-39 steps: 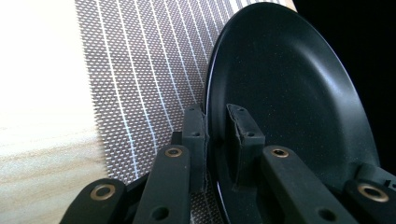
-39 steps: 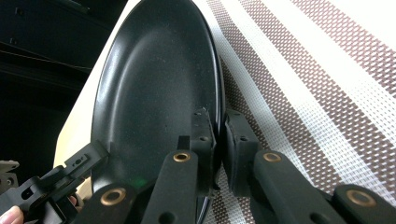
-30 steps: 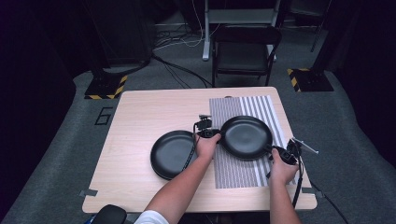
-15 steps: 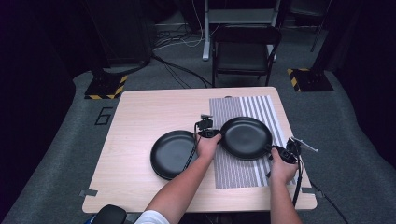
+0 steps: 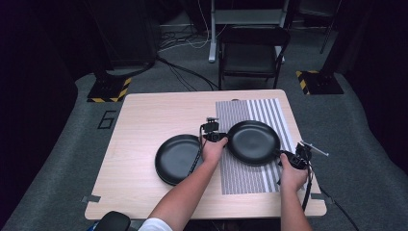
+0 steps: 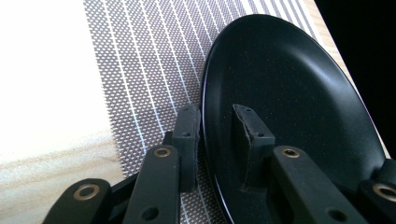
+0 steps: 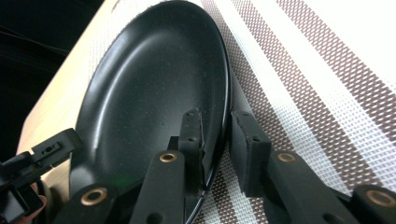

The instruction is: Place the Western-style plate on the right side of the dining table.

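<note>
Black plate (image 5: 253, 142) now rests on the striped placemat (image 5: 240, 175), right of frame centre. Both claws, left claw (image 6: 215, 135) and right claw (image 7: 215, 140), have just been spreading, rim between loosened pads: release begun, placement apparently done. Second plate (image 5: 177, 159) sits left.

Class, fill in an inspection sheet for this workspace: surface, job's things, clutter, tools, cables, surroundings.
Surface: wooden table, with a striped placemat on its right half.
Job's things: black plate on the placemat; second black plate on bare wood to its left.
Clutter: nothing seen.
Tools: left tool and right tool straddle opposite rims of the placemat's plate. Their jaws have just been opening, with the rim between them and the pads not pressing.
Cables: tool cable trails from the right tool; floor cables lie beyond the table.
Surroundings: black chair, hazard-striped base.
</note>
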The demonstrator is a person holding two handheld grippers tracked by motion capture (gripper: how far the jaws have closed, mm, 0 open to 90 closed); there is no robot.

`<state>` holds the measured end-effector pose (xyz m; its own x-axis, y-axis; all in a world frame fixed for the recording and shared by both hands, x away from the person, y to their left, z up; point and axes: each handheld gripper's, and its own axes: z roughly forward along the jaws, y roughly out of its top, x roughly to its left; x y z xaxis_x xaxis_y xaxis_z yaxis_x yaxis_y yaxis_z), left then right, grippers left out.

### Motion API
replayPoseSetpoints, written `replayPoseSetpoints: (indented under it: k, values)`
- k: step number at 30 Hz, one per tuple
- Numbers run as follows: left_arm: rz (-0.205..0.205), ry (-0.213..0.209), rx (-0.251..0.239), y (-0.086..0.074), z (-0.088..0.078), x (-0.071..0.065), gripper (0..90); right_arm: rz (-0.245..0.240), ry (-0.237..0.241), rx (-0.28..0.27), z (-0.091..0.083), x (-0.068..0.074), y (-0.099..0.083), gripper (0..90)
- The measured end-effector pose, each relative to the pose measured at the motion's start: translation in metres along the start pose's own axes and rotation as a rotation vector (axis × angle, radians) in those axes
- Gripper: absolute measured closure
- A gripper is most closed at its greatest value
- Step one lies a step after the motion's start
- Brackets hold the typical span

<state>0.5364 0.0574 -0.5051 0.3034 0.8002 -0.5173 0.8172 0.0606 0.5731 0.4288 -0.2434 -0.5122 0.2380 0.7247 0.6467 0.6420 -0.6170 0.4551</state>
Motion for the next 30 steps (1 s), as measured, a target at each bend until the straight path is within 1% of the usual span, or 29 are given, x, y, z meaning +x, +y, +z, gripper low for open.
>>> replayPoseSetpoints:
  k: [2,3,4,5,7,9,11,12,14,15,16,17,18,22,24,25,26,27,30]
  values:
    - [-0.006,-0.008,-0.013,0.0,-0.001,-0.002,69.0,-0.003,0.003,-0.009,-0.002,0.0,0.001,72.7]
    - [0.006,-0.006,-0.015,0.0,-0.003,-0.002,67.1,-0.014,0.0,-0.014,-0.003,0.0,0.001,71.7]
    - [0.012,-0.003,-0.022,0.0,-0.005,-0.001,65.6,-0.016,-0.008,-0.013,-0.004,0.0,0.001,70.1]
    - [0.001,-0.009,-0.033,-0.001,-0.006,-0.002,65.7,-0.017,-0.01,-0.012,-0.005,0.0,0.001,68.8]
    - [0.016,-0.007,-0.024,-0.002,-0.008,-0.001,65.7,-0.033,-0.021,-0.016,-0.006,0.0,0.001,68.6]
    - [0.012,-0.008,-0.03,-0.002,-0.01,-0.001,65.3,-0.045,-0.03,-0.017,-0.007,0.0,0.0,67.9]
    - [0.022,-0.008,-0.035,-0.002,-0.013,0.001,65.1,-0.054,-0.03,-0.023,-0.009,0.0,0.0,66.7]
    - [0.013,-0.015,-0.045,-0.002,-0.014,0.001,65.0,-0.058,-0.028,-0.027,-0.009,0.001,0.0,65.8]
    - [0.012,-0.029,-0.055,0.0,-0.018,0.002,64.7,-0.061,-0.02,-0.035,-0.011,0.001,0.001,64.8]
    - [0.006,-0.027,-0.065,0.0,-0.019,0.001,64.6,-0.069,-0.021,-0.035,-0.012,0.001,0.001,64.7]
    - [0.02,-0.03,-0.063,0.001,-0.02,0.002,64.7,-0.074,-0.023,-0.035,-0.013,0.002,0.002,64.7]
    - [0.015,-0.025,-0.063,0.001,-0.021,0.002,64.6,-0.084,-0.027,-0.039,-0.014,0.003,0.002,64.7]
    - [0.02,-0.024,-0.06,0.002,-0.022,0.003,64.6,-0.093,-0.031,-0.04,-0.015,0.003,0.003,64.7]
    - [0.027,-0.015,-0.053,0.0,-0.025,0.008,64.3,-0.106,-0.023,-0.041,-0.019,0.007,0.004,65.0]
    - [0.047,-0.01,-0.05,-0.002,-0.027,0.009,64.1,-0.109,-0.017,-0.039,-0.021,0.007,0.005,65.2]
    - [0.049,-0.007,-0.053,-0.003,-0.028,0.01,63.9,-0.114,-0.013,-0.041,-0.022,0.008,0.005,65.3]
    - [0.047,-0.011,-0.048,-0.003,-0.03,0.011,63.9,-0.115,-0.011,-0.042,-0.023,0.008,0.006,65.4]
    - [0.06,-0.01,-0.049,-0.003,-0.032,0.012,64.0,-0.119,-0.016,-0.042,-0.025,0.009,0.005,65.4]
    - [0.066,-0.017,-0.059,-0.004,-0.039,0.014,63.9,-0.128,-0.009,-0.05,-0.031,0.009,0.005,65.3]
